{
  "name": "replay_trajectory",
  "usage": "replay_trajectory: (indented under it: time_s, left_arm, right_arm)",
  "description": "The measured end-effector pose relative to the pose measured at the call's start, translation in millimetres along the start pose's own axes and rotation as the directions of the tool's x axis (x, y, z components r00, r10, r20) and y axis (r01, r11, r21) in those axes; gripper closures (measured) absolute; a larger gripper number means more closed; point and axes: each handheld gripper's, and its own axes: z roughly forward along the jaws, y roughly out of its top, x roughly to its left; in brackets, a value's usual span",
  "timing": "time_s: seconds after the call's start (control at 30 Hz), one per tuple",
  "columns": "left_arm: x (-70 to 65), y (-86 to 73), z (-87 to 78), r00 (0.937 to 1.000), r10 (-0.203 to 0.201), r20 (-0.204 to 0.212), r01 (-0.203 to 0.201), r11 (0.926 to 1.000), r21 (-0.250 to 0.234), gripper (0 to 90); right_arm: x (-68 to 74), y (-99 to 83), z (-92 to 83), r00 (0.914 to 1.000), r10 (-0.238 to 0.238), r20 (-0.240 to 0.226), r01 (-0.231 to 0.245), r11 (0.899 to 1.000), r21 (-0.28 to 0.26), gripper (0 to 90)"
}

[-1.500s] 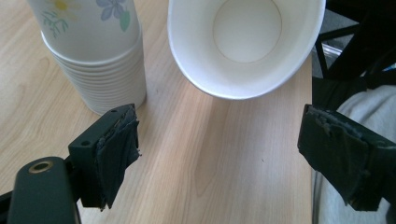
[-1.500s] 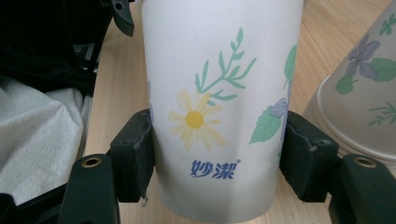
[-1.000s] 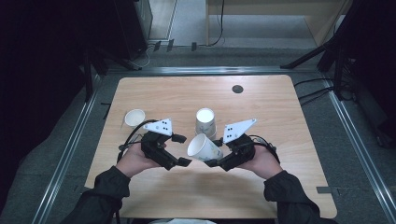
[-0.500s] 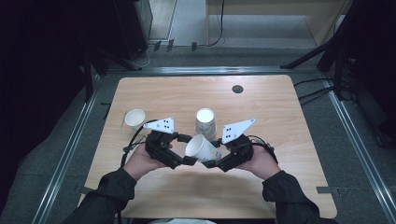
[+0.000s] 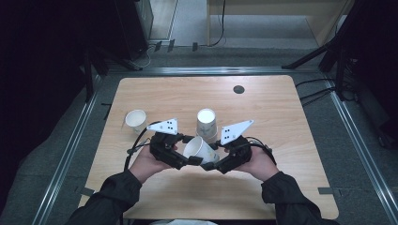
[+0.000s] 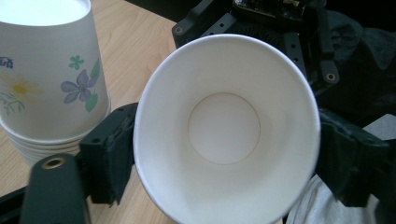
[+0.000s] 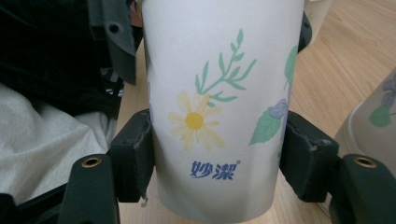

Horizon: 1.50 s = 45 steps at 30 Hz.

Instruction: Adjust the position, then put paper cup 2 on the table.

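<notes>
A white paper cup (image 5: 199, 150) with a flower print is held tilted above the table between both grippers. In the left gripper view its open mouth (image 6: 224, 128) faces the camera. My left gripper (image 6: 229, 168) is shut on the cup, one jaw pressing each side of the rim. In the right gripper view the cup's printed side (image 7: 219, 93) stands between the jaws, and my right gripper (image 7: 219, 158) is shut on its lower body. From above, the left gripper (image 5: 190, 160) and right gripper (image 5: 211, 165) meet at the cup near the table's front middle.
A stack of upside-down cups (image 5: 206, 123) stands just behind the held cup; the stack (image 6: 42, 70) is close on the left in the left gripper view. A single cup (image 5: 136, 121) lies at the left. The wooden table (image 5: 281, 122) has a dark round hole (image 5: 239, 89) at the back.
My left gripper has moved right to the cup that the right gripper holds, and its jaws now sit on the rim. The right gripper has barely moved.
</notes>
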Motion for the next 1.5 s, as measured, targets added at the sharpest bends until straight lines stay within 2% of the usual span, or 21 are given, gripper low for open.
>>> replay_trajectory:
  time_s: [0.27, 0.37, 0.5, 0.6, 0.67, 0.73, 0.8, 1.03, 1.13, 1.37, 1.5]
  left_arm:
    - [-0.1, -0.3, 0.0, 0.9999, 0.011, -0.006, -0.011, 0.9999, 0.013, 25.0]
    - [0.1, -0.2, 0.0, 1.0, 0.01, -0.002, -0.01, 0.9998, 0.017, 25.5]
    - [-0.2, 0.2, -3.0, 0.9997, 0.017, -0.016, -0.017, 0.9998, 0.009, 25.8]
    - [1.6, 0.0, -5.6, 0.9994, 0.02, -0.027, -0.02, 0.9997, 0.015, 25.8]
    - [3.1, -0.3, -7.7, 0.9994, 0.016, -0.031, -0.016, 0.9997, 0.019, 25.9]
    - [4.3, -0.3, -9.5, 0.9992, 0.016, -0.035, -0.016, 0.9997, 0.02, 26.1]
    - [4.9, -0.3, -11.6, 0.9989, 0.015, -0.044, -0.014, 0.9998, 0.015, 26.1]
    - [7.1, -0.2, -18.3, 0.9975, 0.027, -0.065, -0.025, 0.9989, 0.04, 26.1]
    - [8.2, -0.4, -21.8, 0.9961, 0.033, -0.082, -0.028, 0.9979, 0.059, 26.1]
    - [13.9, -1.9, -32.1, 0.9938, 0.022, -0.109, -0.012, 0.9958, 0.091, 26.1]
    - [15.8, -2.1, -37.3, 0.9911, 0.031, -0.13, -0.018, 0.9942, 0.106, 26.1]
  right_arm:
    - [-0.2, -0.4, 1.7, 1.0, 0.002, 0.001, -0.002, 1.0, 0.012, 34.6]
    - [-1.2, -0.9, 1.9, 0.9998, 0.019, -0.012, -0.019, 1.0, 0.014, 33.5]
    - [-2.5, -0.9, 1.7, 0.9989, 0.044, -0.012, -0.044, 0.999, 0.008, 25.8]
    - [-2.2, -2.1, 0.5, 0.999, 0.042, 0.019, -0.042, 0.999, 0.022, 21.6]
    - [-1.4, -4.4, -0.1, 0.9979, 0.052, 0.038, -0.054, 0.998, 0.045, 21.5]
    - [-0.3, -7.2, -1.0, 0.9972, 0.043, 0.062, -0.047, 0.997, 0.066, 21.5]
    - [0.5, -9.5, -3.0, 0.9972, 0.038, 0.064, -0.043, 0.997, 0.07, 20.9]
    - [1.4, -13.1, -12.7, 0.9929, 0.031, 0.115, -0.038, 0.998, 0.059, 20.6]
    - [-0.9, -14.7, -17.2, 0.9899, 0.05, 0.133, -0.057, 0.997, 0.052, 20.7]
    - [-2.7, -18.9, -25.9, 0.9829, 0.047, 0.178, -0.055, 0.998, 0.044, 20.7]
    - [-4.1, -21.0, -30.7, 0.9785, 0.048, 0.201, -0.058, 0.997, 0.042, 20.7]
